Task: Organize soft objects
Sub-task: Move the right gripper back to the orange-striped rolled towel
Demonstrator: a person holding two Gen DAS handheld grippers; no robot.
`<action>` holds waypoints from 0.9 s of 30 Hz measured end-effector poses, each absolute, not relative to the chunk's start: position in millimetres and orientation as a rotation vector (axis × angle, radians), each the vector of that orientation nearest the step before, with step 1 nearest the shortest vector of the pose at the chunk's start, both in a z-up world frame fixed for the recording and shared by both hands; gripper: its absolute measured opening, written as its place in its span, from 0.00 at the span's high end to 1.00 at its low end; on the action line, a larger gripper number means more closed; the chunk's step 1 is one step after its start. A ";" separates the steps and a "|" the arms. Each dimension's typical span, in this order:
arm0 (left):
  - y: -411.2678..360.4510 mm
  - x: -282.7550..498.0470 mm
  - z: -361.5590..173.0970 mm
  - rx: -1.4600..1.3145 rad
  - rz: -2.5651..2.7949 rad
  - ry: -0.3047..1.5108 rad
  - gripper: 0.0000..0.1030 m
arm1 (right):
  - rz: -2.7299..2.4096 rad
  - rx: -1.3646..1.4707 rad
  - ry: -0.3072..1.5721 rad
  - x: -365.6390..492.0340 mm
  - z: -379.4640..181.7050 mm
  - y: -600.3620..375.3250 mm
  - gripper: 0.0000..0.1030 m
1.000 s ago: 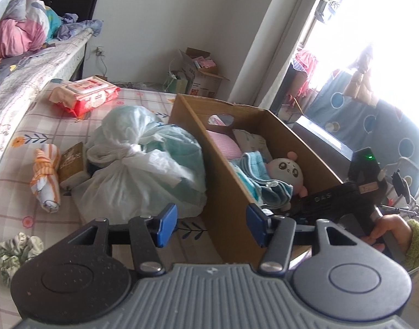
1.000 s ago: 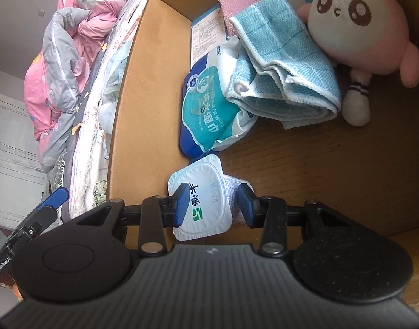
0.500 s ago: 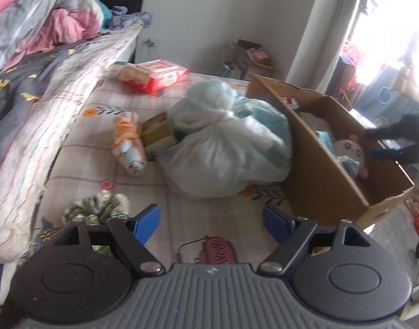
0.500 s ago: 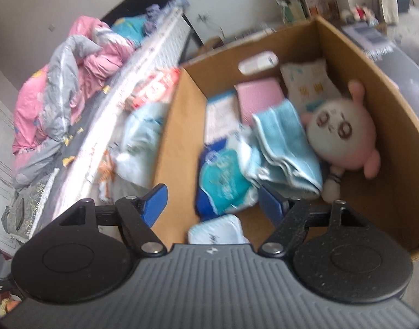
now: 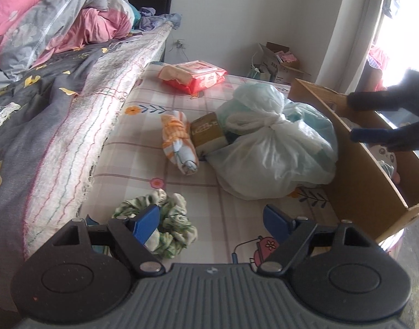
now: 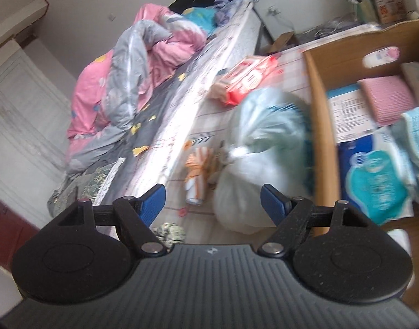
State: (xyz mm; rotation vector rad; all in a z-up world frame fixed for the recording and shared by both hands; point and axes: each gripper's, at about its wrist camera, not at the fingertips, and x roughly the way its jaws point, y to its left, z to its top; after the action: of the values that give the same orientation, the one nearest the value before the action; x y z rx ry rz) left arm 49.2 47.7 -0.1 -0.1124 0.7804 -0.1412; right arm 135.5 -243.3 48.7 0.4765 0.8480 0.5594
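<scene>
left gripper (image 5: 212,220): jaws apart, just opened, empty, over green scrunchie (image 5: 171,222); right gripper (image 6: 212,201): jaws apart, just opened, empty, beside cardboard box (image 6: 323,148)

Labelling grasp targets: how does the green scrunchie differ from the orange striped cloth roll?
The green scrunchie is a ruffled ring; the orange striped cloth roll is a tight cylinder. The scrunchie sits beside the left gripper; the roll lies farther off, against a brown box. Both are fabric, on the checked sheet.
</scene>
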 end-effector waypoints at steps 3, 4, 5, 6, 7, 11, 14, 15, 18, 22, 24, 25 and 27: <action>56.6 52.8 1.0 -0.119 -0.128 0.773 0.18 | 0.598 0.480 0.872 141.9 42.0 -218.3 0.26; 58.9 54.1 1.2 -0.120 -0.126 0.771 0.18 | 0.607 0.479 0.880 144.7 39.5 -210.0 0.26; 60.8 56.3 1.5 -0.122 -0.124 0.770 0.18 | 0.613 0.480 0.888 147.1 37.6 -203.3 0.26; 63.0 59.3 1.6 -0.124 -0.123 0.769 0.18 | 0.620 0.483 0.897 150.1 35.9 -196.3 0.26; 64.4 62.1 1.8 -0.126 -0.122 0.769 0.18 | 0.626 0.487 0.903 152.3 34.4 -190.9 0.26; 69.2 75.4 2.9 -0.128 -0.133 0.758 0.18 | 0.646 0.502 0.917 162.7 28.8 -172.2 0.26; 70.6 90.2 3.4 -0.130 -0.145 0.743 0.18 | 0.657 0.503 0.922 169.0 26.0 -158.5 0.26; 71.2 95.8 3.1 -0.133 -0.146 0.741 0.18 | 0.659 0.500 0.921 170.8 25.3 -155.4 0.28; 73.2 116.0 0.4 -0.151 -0.150 0.739 0.18 | 0.669 0.495 0.922 180.8 22.6 -142.3 0.35; 76.9 145.5 -5.2 -0.173 -0.143 0.747 0.18 | 0.677 0.505 0.939 194.8 15.5 -129.0 0.47; 76.9 162.7 -10.8 -0.167 -0.146 0.763 0.19 | 0.673 0.510 0.947 204.9 11.5 -121.6 0.51; 76.8 171.0 -14.5 -0.169 -0.142 0.779 0.21 | 0.671 0.512 0.950 210.0 9.3 -118.4 0.53; 76.9 187.6 -24.2 -0.179 -0.153 0.824 0.23 | 0.664 0.517 0.961 220.5 4.1 -112.6 0.55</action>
State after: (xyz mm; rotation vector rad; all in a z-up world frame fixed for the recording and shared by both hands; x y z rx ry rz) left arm 187.6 76.9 -24.2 -0.1790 0.8237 -0.1527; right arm 220.5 -112.6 4.1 0.5173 0.9606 0.6638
